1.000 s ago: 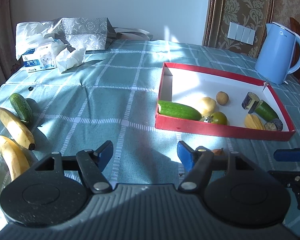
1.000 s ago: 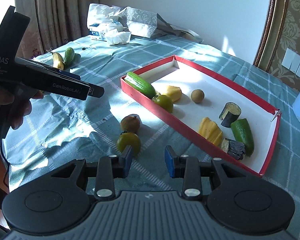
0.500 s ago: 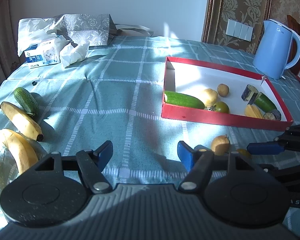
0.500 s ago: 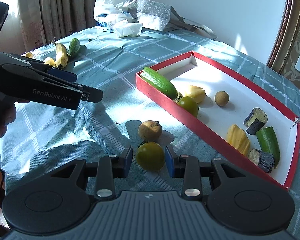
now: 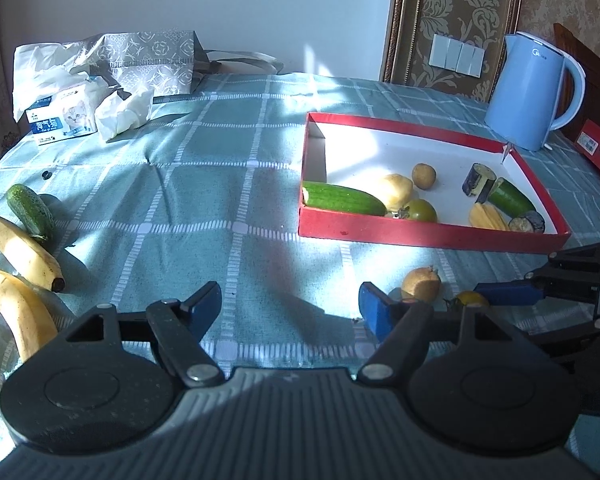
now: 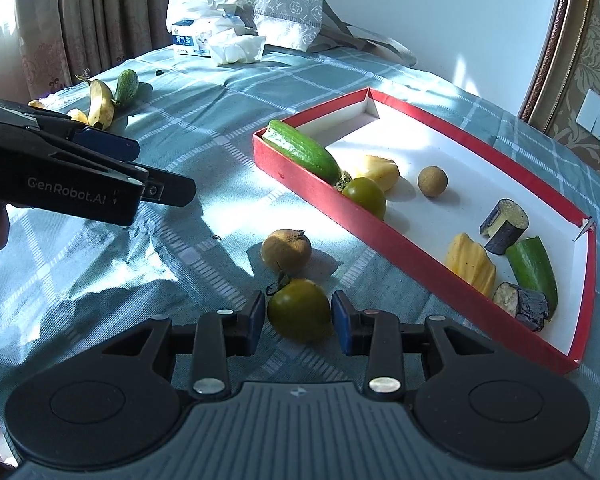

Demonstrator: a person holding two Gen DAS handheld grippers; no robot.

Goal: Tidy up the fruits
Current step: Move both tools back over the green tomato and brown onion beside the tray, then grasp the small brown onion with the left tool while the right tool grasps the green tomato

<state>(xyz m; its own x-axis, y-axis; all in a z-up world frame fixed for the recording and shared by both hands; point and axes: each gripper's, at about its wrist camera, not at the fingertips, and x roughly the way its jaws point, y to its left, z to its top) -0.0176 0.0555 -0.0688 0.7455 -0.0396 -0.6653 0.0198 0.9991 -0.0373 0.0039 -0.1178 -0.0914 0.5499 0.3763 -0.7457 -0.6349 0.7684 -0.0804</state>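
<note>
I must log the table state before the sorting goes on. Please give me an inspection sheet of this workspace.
Surface: checked cloth, creased, part sun, part shadow.
Job's things: red box holds cut vegetables and fruits; green tomato and brown fruit lie on the cloth outside it; bananas and a cucumber lie at the far side.
Clutter: tissue pack, bag, kettle.
Grippers: left gripper jaws opening, nothing between them; right gripper jaws opening, tomato between the pads.
Cables: nothing seen.
Surroundings: wall switches, curtain.
</note>
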